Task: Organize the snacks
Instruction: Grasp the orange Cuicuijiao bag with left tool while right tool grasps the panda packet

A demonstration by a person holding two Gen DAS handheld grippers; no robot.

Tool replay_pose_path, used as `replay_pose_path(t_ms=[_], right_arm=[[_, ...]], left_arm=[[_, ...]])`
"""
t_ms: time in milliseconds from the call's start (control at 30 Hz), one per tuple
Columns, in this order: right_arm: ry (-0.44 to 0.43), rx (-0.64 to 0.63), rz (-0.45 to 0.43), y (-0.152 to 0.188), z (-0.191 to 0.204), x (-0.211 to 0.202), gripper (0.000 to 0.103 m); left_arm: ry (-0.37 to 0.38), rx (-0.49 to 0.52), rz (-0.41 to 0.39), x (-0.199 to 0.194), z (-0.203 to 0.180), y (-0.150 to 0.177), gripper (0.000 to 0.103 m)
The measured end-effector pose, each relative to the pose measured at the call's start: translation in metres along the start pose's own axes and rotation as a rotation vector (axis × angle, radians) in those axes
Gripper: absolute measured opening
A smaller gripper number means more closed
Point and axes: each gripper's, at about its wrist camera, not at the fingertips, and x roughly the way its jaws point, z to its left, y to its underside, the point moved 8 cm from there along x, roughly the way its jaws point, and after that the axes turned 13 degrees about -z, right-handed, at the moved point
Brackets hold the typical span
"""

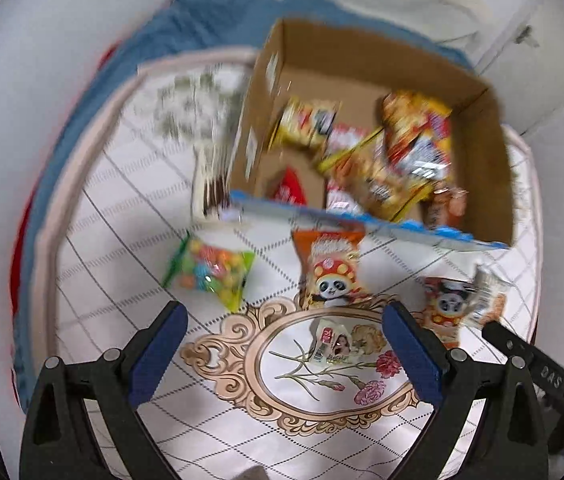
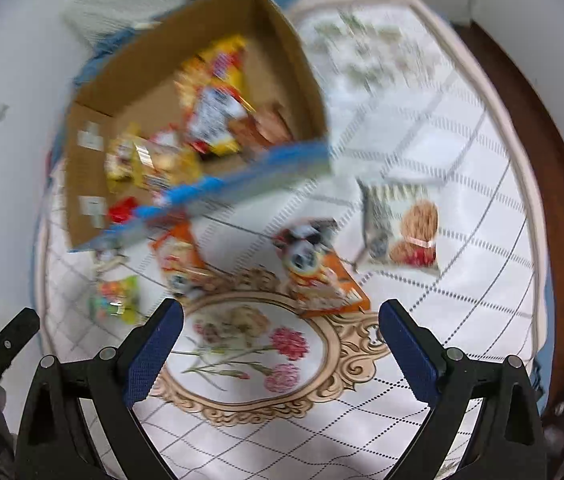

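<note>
Both the left gripper (image 1: 285, 316) and right gripper (image 2: 281, 312) hover spread wide and empty above the table (image 1: 114, 208). Several snacks already fill the cardboard box (image 1: 481, 148). Panda packets (image 1: 331, 268) and a candy bag (image 1: 212, 274) lie just before it, probably awaiting boxing.

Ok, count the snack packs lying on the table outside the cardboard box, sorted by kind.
Orange panda packets: 2
Colourful candy bag: 1
Pale packet with a bear picture: 1
Small white packet: 1
Total: 5
</note>
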Motion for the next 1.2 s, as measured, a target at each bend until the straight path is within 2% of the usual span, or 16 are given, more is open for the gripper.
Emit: replay_pose_path(t_ms=[100, 267, 633, 667, 700, 733, 767, 800, 867, 933, 1067, 1200], right_arm=[[0.016, 0.034, 0.044, 0.005, -0.017, 0.028, 0.1], [0.07, 0.011, 0.088, 0.004, -0.03, 0.071, 0.1], [0.114, -0.053, 0.142, 0.001, -0.022, 0.123, 0.1], [0.116, -0.055, 0.149, 0.002, -0.022, 0.127, 0.1], [0.12, -0.059, 0.156, 0.003, -0.022, 0.13, 0.1], [0.122, -0.064, 0.159, 0.004, -0.021, 0.132, 0.1], [0.123, -0.071, 0.164, 0.005, -0.02, 0.134, 0.1], [0.122, -0.077, 0.167, 0.007, -0.018, 0.136, 0.099], [0.124, -0.093, 0.177, 0.013, -0.014, 0.139, 0.093], [0.121, -0.099, 0.195, 0.022, -0.011, 0.142, 0.066], [0.118, -0.107, 0.212, 0.033, -0.011, 0.142, 0.059], [0.076, -0.105, 0.252, 0.056, -0.009, 0.133, 0.057]], left_arm=[[-0.004, -0.019, 0.059, 0.033, -0.003, 0.005, 0.1], [0.013, -0.012, 0.179, 0.094, -0.02, 0.011, 0.1], [0.045, 0.063, 0.309, 0.165, -0.058, 0.025, 0.099], [0.049, 0.077, 0.313, 0.169, -0.062, 0.028, 0.098], [0.048, 0.088, 0.307, 0.171, -0.064, 0.031, 0.083], [0.045, 0.1, 0.306, 0.172, -0.065, 0.034, 0.06], [0.041, 0.108, 0.314, 0.173, -0.065, 0.039, 0.056], [0.041, 0.11, 0.312, 0.173, -0.064, 0.042, 0.056], [0.032, 0.129, 0.291, 0.168, -0.062, 0.048, 0.054], [0.02, 0.138, 0.29, 0.162, -0.057, 0.057, 0.049], [-0.014, 0.141, 0.291, 0.144, -0.037, 0.079, 0.048], [-0.048, 0.149, 0.297, 0.119, -0.017, 0.105, 0.048]])
